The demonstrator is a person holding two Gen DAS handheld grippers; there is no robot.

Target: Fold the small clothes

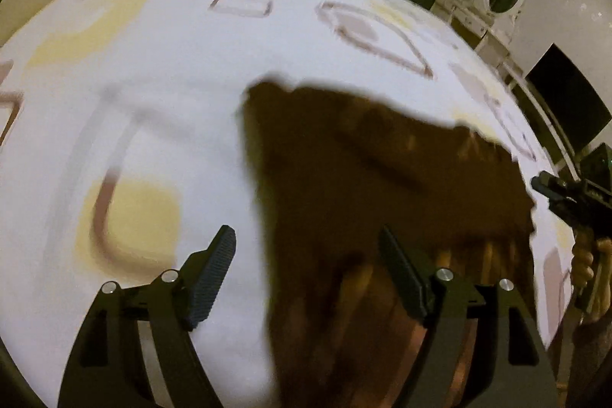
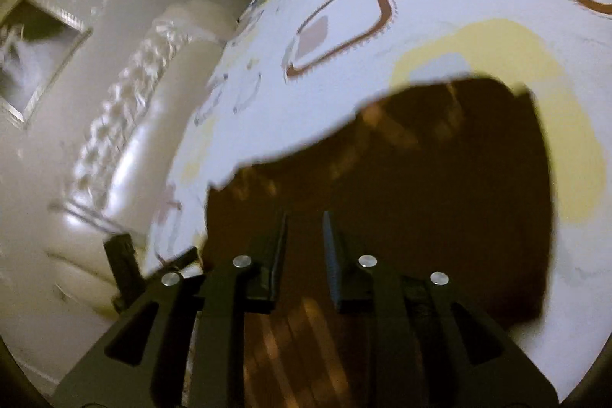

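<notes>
The left gripper (image 1: 306,247) stands wide open with nothing between its pads; its left finger (image 1: 214,270) hangs over the bare sheet (image 1: 153,94), its right finger over the brown garment (image 1: 363,178). That garment lies spread on the white sheet printed with yellow and brown shapes, to the right of centre in the left wrist view. At the far right edge a hand (image 1: 585,262) holds the other tool. The right gripper (image 2: 306,239) hovers over the garment's near part, jaws parted only slightly, gripping nothing. A padded white headboard (image 2: 126,109) stands left of the bed.
</notes>
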